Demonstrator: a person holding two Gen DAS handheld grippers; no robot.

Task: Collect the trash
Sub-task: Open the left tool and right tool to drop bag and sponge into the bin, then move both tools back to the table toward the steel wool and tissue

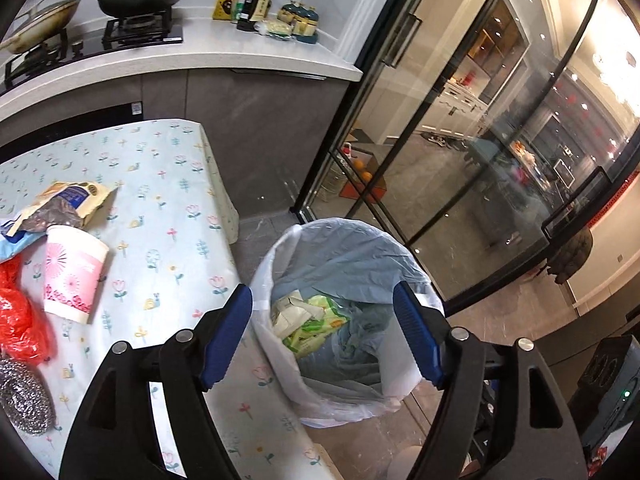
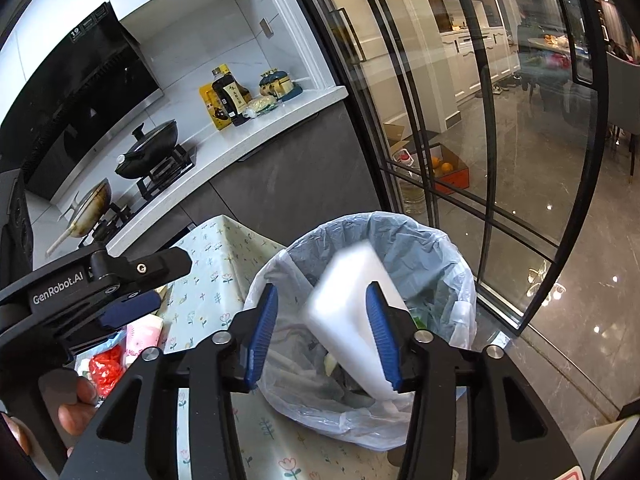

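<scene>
A: Left to right, what's sitting on the table [image 1: 168, 184]?

B: Along the left edge: steel scrubber [image 1: 24, 400], red plastic bag [image 1: 20, 312], pink paper cup [image 1: 74, 270] lying on its side, brown snack packet [image 1: 66, 204] behind the cup. All still lying uncollected.

A: Bin?

B: Trash bin [image 1: 344, 248] is standing on the floor just past the table's right edge, lined with a blue bag; green and white wrappers [image 1: 308, 316] are lying inside.

A: Left gripper [image 1: 322, 336]?

B: Hovering over the bin, jaws standing wide, nothing between them.

A: Right gripper [image 2: 322, 336]?

B: Also over the bin. White foam block [image 2: 352, 320] is sitting between its jaws, blurred, leaning against the right pad; the left pad is standing clear of it. So jaws parted, not clamping.
</scene>
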